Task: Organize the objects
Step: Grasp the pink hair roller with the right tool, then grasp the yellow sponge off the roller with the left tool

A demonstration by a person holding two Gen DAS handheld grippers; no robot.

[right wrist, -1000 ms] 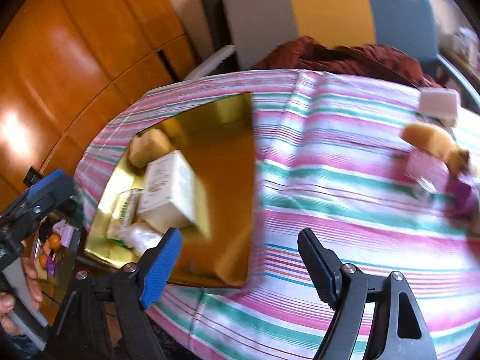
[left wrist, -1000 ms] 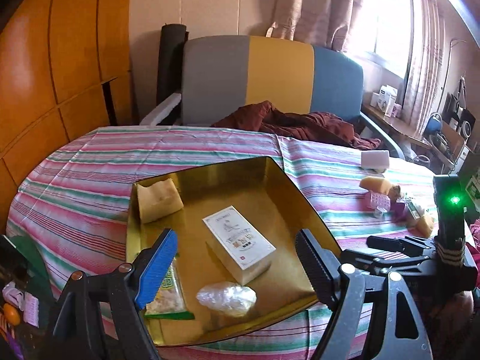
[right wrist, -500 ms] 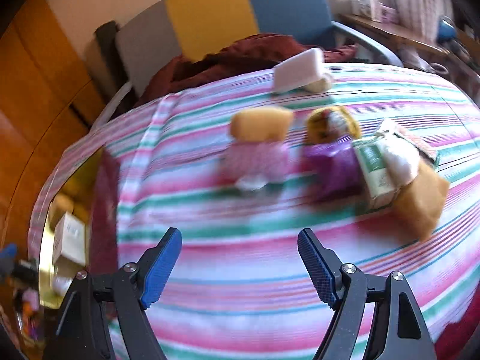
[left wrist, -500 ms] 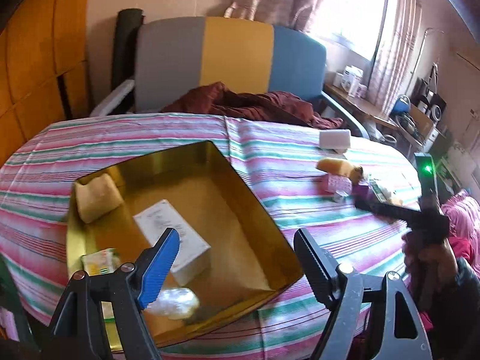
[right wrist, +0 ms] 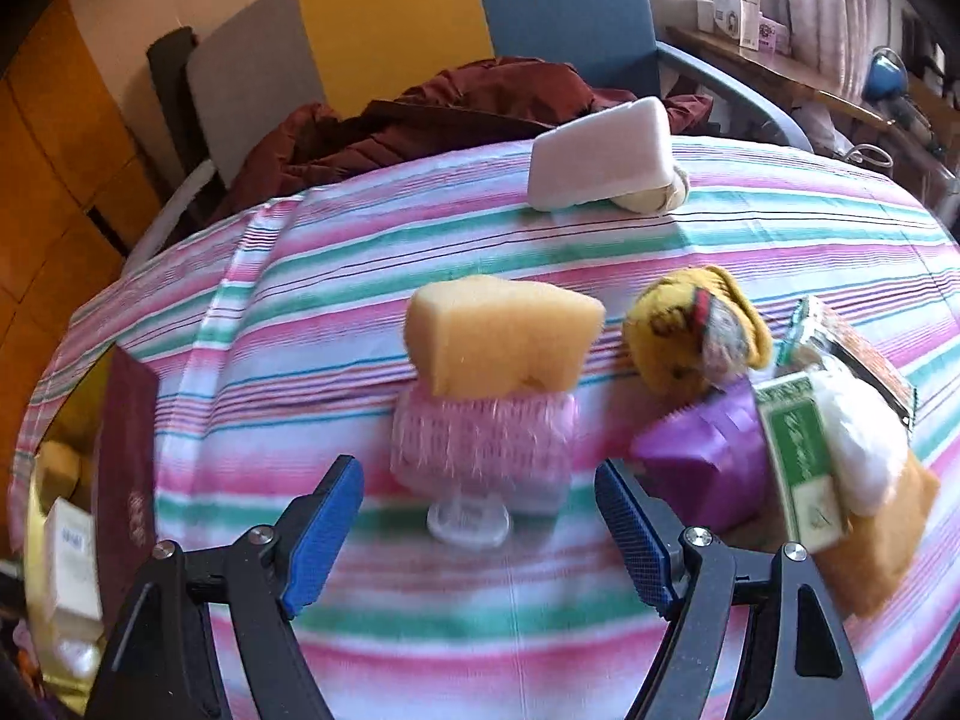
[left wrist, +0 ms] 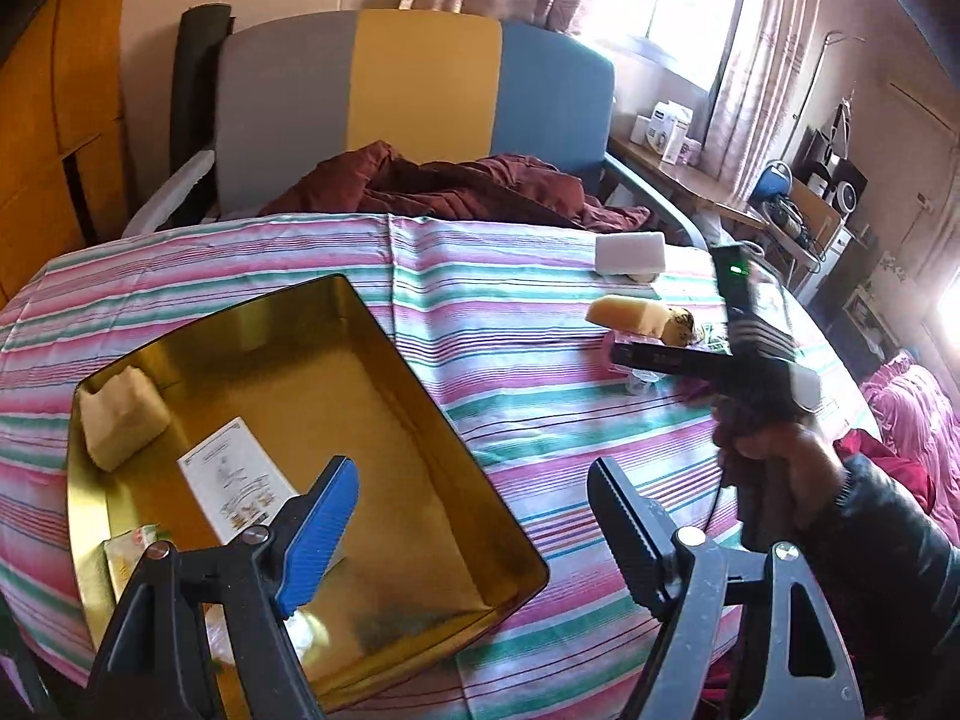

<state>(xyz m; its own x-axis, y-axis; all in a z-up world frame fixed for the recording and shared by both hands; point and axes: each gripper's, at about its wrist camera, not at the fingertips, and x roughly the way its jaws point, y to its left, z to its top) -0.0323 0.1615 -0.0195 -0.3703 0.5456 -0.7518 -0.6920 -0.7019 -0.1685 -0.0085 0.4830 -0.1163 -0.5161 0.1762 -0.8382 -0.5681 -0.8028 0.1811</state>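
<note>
A gold tray [left wrist: 336, 408] sits on the left of the striped table. It holds a yellow sponge [left wrist: 123, 417], a white box [left wrist: 234, 474] and a packet [left wrist: 129, 546]. My left gripper [left wrist: 471, 480] hovers open over the tray's right rim, with nothing between its fingers. At the right a hand [left wrist: 774, 450] holds my right gripper [left wrist: 624, 354] over a pile of items. In the right wrist view the right gripper [right wrist: 477, 480] stands open just in front of a pink scrubber [right wrist: 486, 444]. A yellow sponge [right wrist: 498, 333] rests on the scrubber.
Beside the scrubber lie a yellow plush toy [right wrist: 696, 330], a purple box [right wrist: 702, 456], a green box [right wrist: 804, 468] and a tan sponge [right wrist: 882, 552]. A white block [right wrist: 600, 162] lies near the far edge. A chair with a maroon cloth [left wrist: 456, 186] stands behind the table.
My right gripper swung right, from above the tray to the pile around the pink scrubber. The left gripper drifted right, so the tray now lies further left. Both stayed open.
</note>
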